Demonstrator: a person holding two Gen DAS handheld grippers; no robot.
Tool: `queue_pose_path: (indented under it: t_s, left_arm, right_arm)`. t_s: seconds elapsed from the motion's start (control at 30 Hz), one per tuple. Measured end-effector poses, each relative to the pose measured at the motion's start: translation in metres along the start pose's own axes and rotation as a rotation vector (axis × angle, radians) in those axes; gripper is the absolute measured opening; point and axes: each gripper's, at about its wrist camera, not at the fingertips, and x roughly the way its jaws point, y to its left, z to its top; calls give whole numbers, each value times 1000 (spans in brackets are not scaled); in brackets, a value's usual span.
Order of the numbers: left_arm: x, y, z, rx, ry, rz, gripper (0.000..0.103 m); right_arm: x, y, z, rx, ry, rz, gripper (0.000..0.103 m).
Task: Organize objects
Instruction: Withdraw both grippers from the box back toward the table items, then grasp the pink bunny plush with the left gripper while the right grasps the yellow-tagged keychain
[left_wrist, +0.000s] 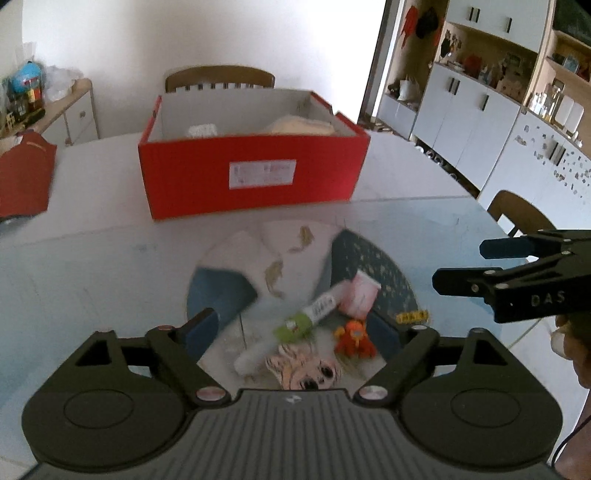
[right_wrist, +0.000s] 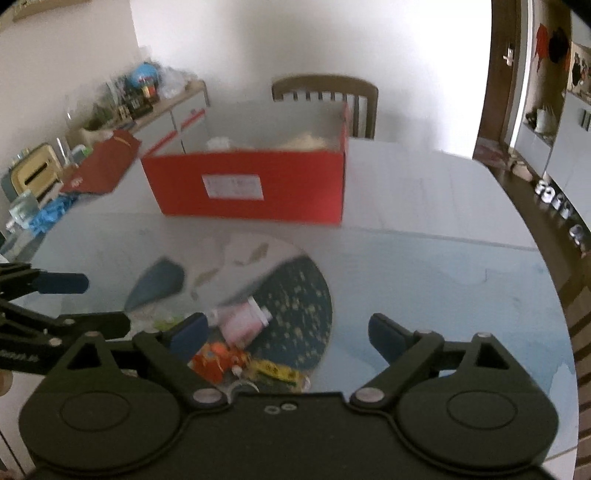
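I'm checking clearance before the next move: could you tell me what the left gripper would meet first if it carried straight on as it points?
Probably the green-capped white tube lying on the round mat, between the left gripper's open jaws; depth is unclear.

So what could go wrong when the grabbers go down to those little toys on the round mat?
The small things lie crowded: the white tube with a green cap rests against the pink packet, with the orange toy figure just beside, so open jaws might nudge or catch two at once. The left hand-held gripper and right hand-held gripper are close together and could bump. The red cardboard box already holds things, so a drop might land awkwardly.
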Motion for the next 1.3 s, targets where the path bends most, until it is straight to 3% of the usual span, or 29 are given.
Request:
queue_pose_path:
  t_s: [0.03,0.37,0.53,0.87,1.17,1.3]
  left_arm:
    - [2,-1,-4,-4,0,4,103]
    - [33,0,-33,-69,73,12,103]
    - [45,-8,-43,-24,92,54,103]
    - [48,-5,-47,-44,72,33,103]
    - [43,-10,-48,-25,31,16,100]
    - [41,-14,-48,-13,39,-2,85]
  right_arm:
    - [3,-1,-3,2,8,-3,94]
    - [30,-9,-25,20,95,-18,92]
    - [42,-9,-31,20,125,-20,91]
    - [61,-6,-36,26,161,-24,82]
    - [59,1,-33,-24,153,-26,55]
    - [58,4,-32,-39,149,-46,43]
